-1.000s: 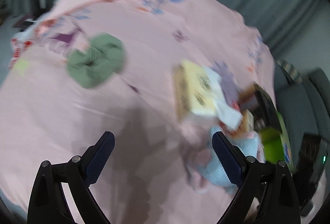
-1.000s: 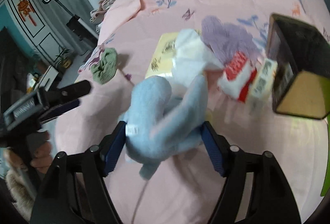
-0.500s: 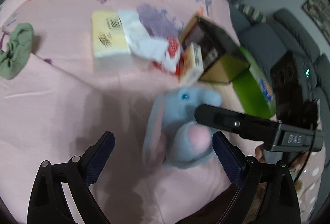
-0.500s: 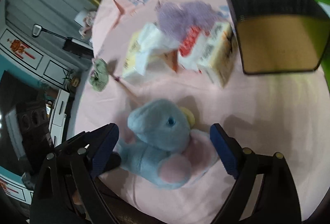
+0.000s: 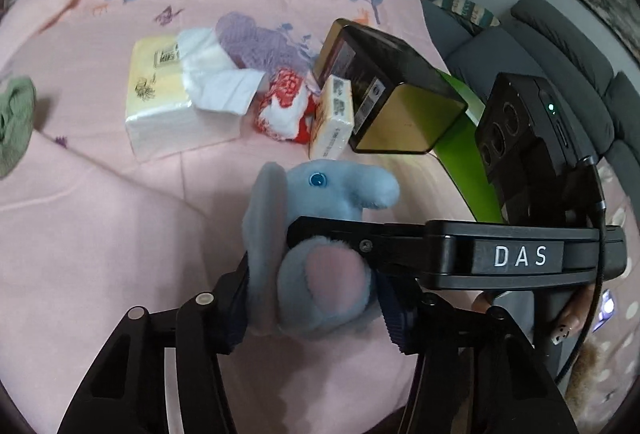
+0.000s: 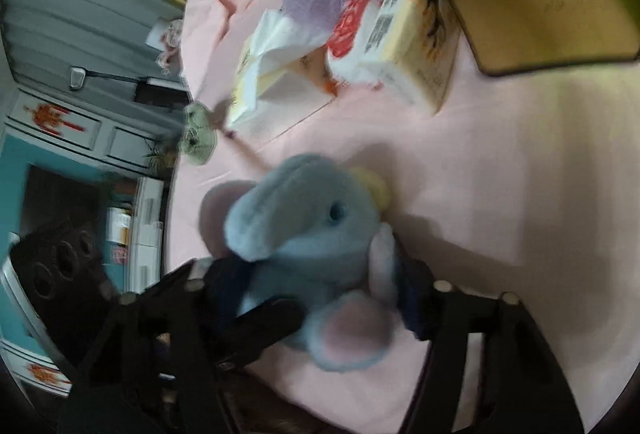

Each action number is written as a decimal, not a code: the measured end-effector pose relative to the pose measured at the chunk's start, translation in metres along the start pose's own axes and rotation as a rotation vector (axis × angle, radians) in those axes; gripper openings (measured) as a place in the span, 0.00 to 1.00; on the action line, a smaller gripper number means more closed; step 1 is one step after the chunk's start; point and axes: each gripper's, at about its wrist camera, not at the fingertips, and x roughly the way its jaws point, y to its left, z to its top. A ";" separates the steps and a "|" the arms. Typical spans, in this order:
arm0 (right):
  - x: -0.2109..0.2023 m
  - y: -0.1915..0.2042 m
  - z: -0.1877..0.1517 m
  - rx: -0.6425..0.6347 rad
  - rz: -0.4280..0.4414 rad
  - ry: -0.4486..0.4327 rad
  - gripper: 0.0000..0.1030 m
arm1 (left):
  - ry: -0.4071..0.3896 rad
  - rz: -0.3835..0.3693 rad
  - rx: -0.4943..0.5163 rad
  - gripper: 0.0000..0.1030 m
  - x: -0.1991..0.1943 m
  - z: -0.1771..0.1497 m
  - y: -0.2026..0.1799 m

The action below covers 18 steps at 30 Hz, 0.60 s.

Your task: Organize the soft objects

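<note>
A plush blue elephant (image 5: 320, 246) sits on the pink floral cloth (image 5: 100, 234) that covers the table, and both claws are on it at once. Its fur is short and fuzzy, its ears broad and rounded with pale pink lining, its trunk a stubby soft roll, its eye a glossy blue bead.

The left claw (image 5: 316, 298) is closing, with the elephant's body and one ear between its dark ribbed pads — the plush already bulges against both pads, so it is pinching the toy. The right claw (image 6: 320, 298) reaches in from the elephant's other side; its jaws are closing too, and the blurred right wrist view shows the pink-lined ears and grey-blue body squeezed between its dark pads. In the left wrist view one long, flat, hard black finger (image 5: 360, 234) of the right claw lies straight across the elephant's middle.

Beyond the elephant lies a loose heap: a soft pale-yellow tissue pack (image 5: 160, 102) with crumpled white tissue (image 5: 216, 78) spilling from it, a fluffy lilac cloth (image 5: 256, 42) behind that, a red-and-white patterned bundle (image 5: 286, 102), and a small cream packet (image 5: 334, 118) standing on end. Just beside the packet, farther from the elephant, a rigid box (image 5: 392, 94) with dark glossy sides and a gold end face rests tilted. Well apart from the elephant, at the cloth's edge, is a wrinkled sage-green fabric ring (image 5: 16, 122).
</note>
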 end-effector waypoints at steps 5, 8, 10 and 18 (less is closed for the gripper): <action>-0.049 0.018 0.003 -0.055 -0.001 -0.157 0.58 | -0.137 -0.014 0.112 0.53 -0.022 0.019 -0.034; -0.095 0.025 0.009 -0.089 -0.009 -0.290 0.58 | -0.228 -0.054 0.210 0.53 -0.034 0.040 -0.067; -0.128 0.024 0.014 -0.093 -0.024 -0.384 0.58 | -0.264 -0.081 0.255 0.53 -0.037 0.053 -0.085; -0.230 -0.004 0.045 -0.082 -0.103 -0.678 0.57 | -0.389 -0.190 0.458 0.51 -0.013 0.116 -0.178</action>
